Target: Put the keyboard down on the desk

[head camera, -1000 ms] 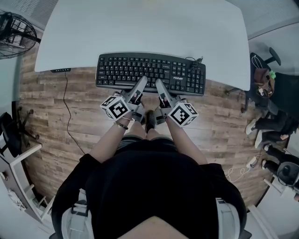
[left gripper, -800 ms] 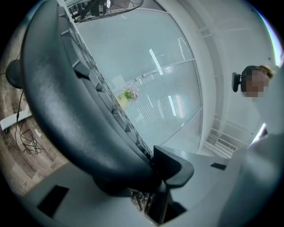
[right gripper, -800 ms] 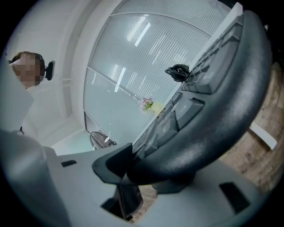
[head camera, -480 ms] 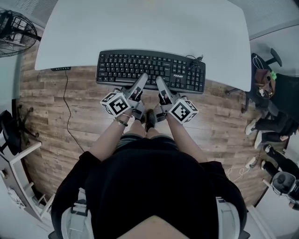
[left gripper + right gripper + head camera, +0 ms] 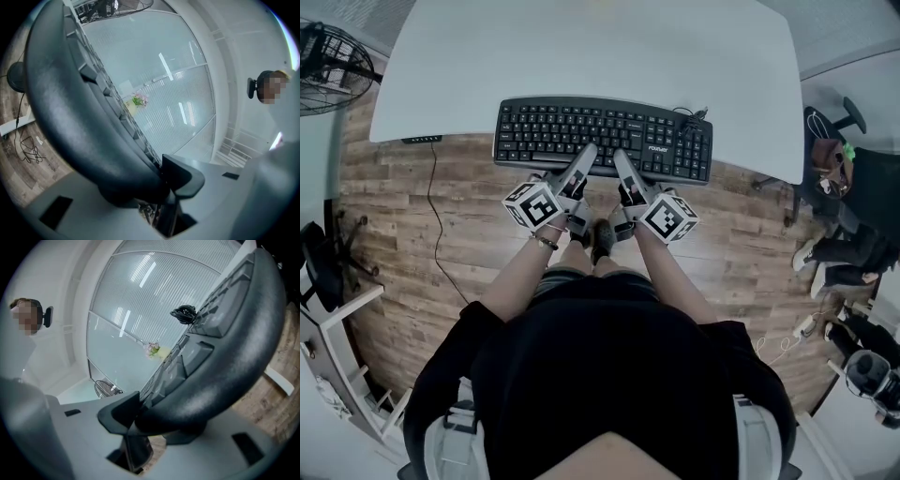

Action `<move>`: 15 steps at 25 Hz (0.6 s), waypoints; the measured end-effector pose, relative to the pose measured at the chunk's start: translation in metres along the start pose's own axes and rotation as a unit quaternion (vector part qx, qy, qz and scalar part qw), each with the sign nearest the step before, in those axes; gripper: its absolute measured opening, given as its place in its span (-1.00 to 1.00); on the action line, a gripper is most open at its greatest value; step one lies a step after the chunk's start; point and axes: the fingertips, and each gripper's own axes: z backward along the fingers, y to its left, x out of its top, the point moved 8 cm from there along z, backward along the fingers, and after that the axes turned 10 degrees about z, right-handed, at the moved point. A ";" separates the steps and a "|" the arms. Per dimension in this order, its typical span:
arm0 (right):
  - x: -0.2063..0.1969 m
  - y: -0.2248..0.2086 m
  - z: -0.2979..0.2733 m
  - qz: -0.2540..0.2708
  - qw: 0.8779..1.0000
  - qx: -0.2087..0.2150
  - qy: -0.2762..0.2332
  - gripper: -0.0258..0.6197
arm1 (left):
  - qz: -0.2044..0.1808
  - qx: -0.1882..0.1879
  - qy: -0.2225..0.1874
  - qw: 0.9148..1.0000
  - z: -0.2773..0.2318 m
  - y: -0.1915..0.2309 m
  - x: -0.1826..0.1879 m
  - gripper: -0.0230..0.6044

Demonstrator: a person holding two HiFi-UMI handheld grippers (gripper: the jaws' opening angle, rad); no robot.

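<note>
A black keyboard (image 5: 600,137) hangs level in the head view, its far half over the front edge of the white desk (image 5: 581,52), its near half over the floor. My left gripper (image 5: 587,156) is shut on the keyboard's near edge, left of the middle. My right gripper (image 5: 621,159) is shut on the same edge just to its right. In the left gripper view the keyboard's rounded black edge (image 5: 79,122) is clamped between the jaws. The right gripper view shows the same edge (image 5: 220,371) pinched between its pads. A coiled black cable (image 5: 689,122) lies at the keyboard's far right corner.
Wood-plank floor (image 5: 441,244) lies under the keyboard's near half. A black fan (image 5: 328,70) stands at the left, with a cable (image 5: 431,202) running down the floor. An office chair (image 5: 839,178) and another person sit at the right. A glass wall (image 5: 159,84) stands behind the desk.
The keyboard and both grippers have shifted slightly away from me, further over the desk's edge. The grips are the same.
</note>
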 end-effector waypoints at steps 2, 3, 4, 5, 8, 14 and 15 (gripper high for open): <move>0.000 -0.001 -0.001 -0.001 1.000 0.001 0.001 -0.38 | -0.001 0.000 -0.002 1.000 0.000 0.001 0.000 -0.44; 0.000 -0.001 -0.001 0.000 1.000 0.001 0.002 -0.37 | -0.002 -0.001 -0.003 1.000 0.000 0.001 0.000 -0.44; 0.000 -0.001 -0.001 0.002 1.000 0.001 0.002 -0.37 | -0.003 -0.001 -0.004 1.000 0.000 0.002 0.000 -0.43; 0.000 -0.001 -0.002 0.003 1.000 0.001 0.002 -0.36 | -0.004 -0.001 -0.006 1.000 0.000 0.002 0.000 -0.43; 0.001 -0.001 -0.002 0.006 1.000 -0.001 0.001 -0.35 | -0.003 0.000 -0.007 1.000 0.000 0.001 0.000 -0.43; 0.001 -0.003 -0.004 0.007 1.000 -0.001 0.003 -0.33 | 0.002 0.000 -0.009 1.000 0.000 0.003 0.000 -0.43; 0.000 -0.003 -0.004 0.005 1.000 -0.001 0.004 -0.33 | 0.002 0.000 -0.010 1.000 0.000 0.003 -0.001 -0.43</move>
